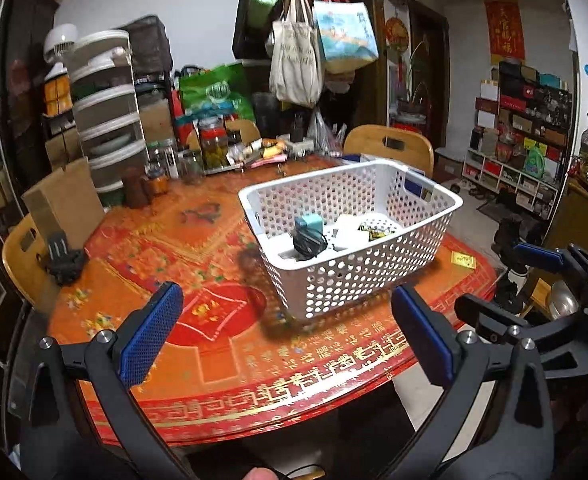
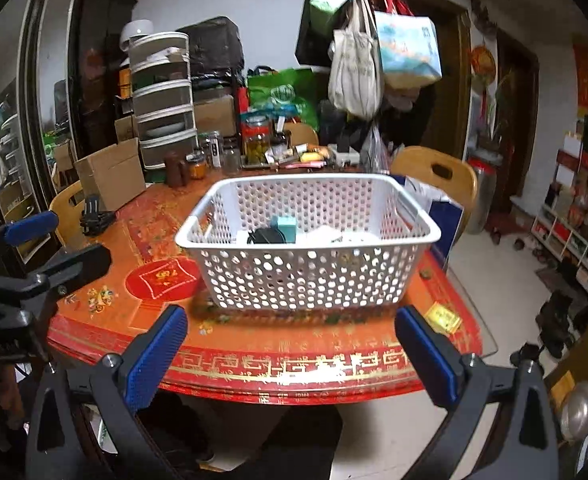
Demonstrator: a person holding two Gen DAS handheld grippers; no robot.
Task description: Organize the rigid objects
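Left wrist view: both claws spread, nothing held
White basket (image 1: 349, 236) is seen at 12 o'clock on the surface (image 1: 198, 240), left claw (image 1: 286, 336) and right claw (image 2: 292, 354) apart from it

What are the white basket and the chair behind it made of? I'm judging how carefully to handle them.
The white basket looks like moulded plastic with a matte finish: uniform round perforations, a thin rolled rim and cut-out handles. The chair looks like light, smooth-finished wood, probably bent plywood: a curved honey-coloured back with a slot cut through it.
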